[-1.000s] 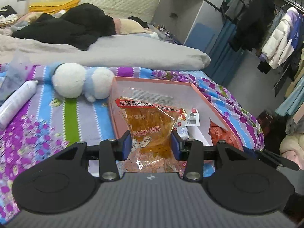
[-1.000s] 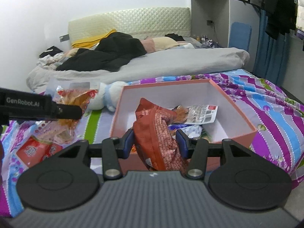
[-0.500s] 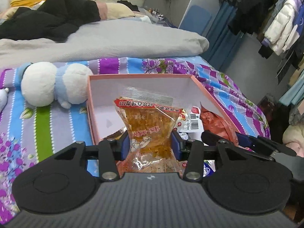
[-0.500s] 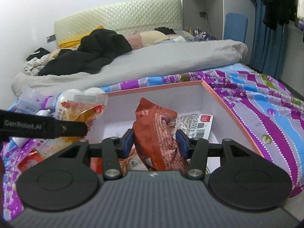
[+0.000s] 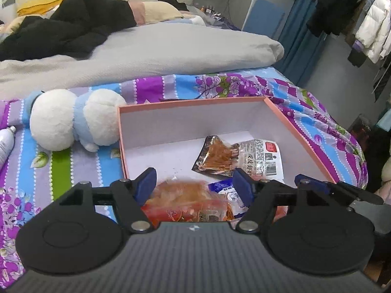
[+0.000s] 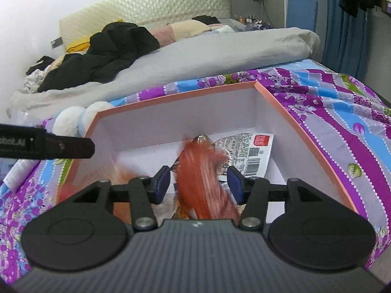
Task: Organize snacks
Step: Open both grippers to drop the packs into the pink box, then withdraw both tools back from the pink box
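Note:
A pink-rimmed box (image 5: 190,102) with white walls lies on the bed. My left gripper (image 5: 194,184) hangs over its near end, jaws opening wide. The clear packet of orange snacks (image 5: 185,202) lies loose below them, touching neither pad. My right gripper (image 6: 199,184) is over the same box (image 6: 171,97), jaws opening. A red snack packet (image 6: 202,178) is blurred between them, with a gap to the left pad. A brown packet (image 5: 217,157), a white labelled packet (image 5: 261,156) and a blue one (image 5: 222,186) lie inside.
A white and blue plush toy (image 5: 73,119) leans against the box's left wall. A white spray can (image 5: 5,144) lies at the far left. A grey duvet (image 5: 171,48) and black clothes (image 5: 73,24) lie behind the box. Clothes hang at the right.
Both grippers came forward over the box and spread their jaws. The orange packet dropped from the left pads into the box. The red packet slips free of the right pads.

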Motion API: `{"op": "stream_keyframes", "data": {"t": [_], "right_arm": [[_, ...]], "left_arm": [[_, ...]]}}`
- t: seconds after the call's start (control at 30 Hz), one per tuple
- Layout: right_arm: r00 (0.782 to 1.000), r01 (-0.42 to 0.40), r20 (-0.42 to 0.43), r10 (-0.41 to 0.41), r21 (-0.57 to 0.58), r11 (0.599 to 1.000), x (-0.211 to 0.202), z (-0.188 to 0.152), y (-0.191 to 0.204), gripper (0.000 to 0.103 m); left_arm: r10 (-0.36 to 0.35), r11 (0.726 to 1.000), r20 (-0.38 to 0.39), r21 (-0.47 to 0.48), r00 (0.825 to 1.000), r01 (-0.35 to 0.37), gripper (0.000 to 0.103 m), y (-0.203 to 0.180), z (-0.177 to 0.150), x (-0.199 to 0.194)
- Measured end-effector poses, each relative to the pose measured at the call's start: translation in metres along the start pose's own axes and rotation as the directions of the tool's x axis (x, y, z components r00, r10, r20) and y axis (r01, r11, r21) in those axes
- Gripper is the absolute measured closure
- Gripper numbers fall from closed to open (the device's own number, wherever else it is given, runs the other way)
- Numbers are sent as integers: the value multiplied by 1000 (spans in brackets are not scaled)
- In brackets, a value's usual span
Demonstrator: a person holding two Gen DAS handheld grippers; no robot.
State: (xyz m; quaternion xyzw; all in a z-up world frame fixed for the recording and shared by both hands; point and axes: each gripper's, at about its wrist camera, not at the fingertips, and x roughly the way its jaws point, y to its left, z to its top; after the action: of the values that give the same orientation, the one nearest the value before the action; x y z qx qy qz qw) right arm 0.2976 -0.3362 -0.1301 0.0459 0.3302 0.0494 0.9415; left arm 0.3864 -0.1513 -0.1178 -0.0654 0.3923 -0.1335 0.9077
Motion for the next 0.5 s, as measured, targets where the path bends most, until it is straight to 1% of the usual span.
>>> {"op": "stream_keyframes", "data": {"t": [0.03,0.13,0.3,0.5], "right_arm": [[1000,-3,2,3,-2,1000,-2,1,0,39],[1000,2,19,-2,-8,1000,-11,3,3,31],[998,3,56,-3,0,1000,-39,7,8,30],[991,-1,132,0,6,1000,-93,10,20,30]], "left_arm": [[-3,1000,6,-4,1000,3,29,0,1,-5],[-1,1000,29,6,1000,0,29,-2,2,-26],[-13,1000,81,25,997,11,29,-8,1,-73],[-34,998,140,50,990,27,27,-17,-12,-137]]}}
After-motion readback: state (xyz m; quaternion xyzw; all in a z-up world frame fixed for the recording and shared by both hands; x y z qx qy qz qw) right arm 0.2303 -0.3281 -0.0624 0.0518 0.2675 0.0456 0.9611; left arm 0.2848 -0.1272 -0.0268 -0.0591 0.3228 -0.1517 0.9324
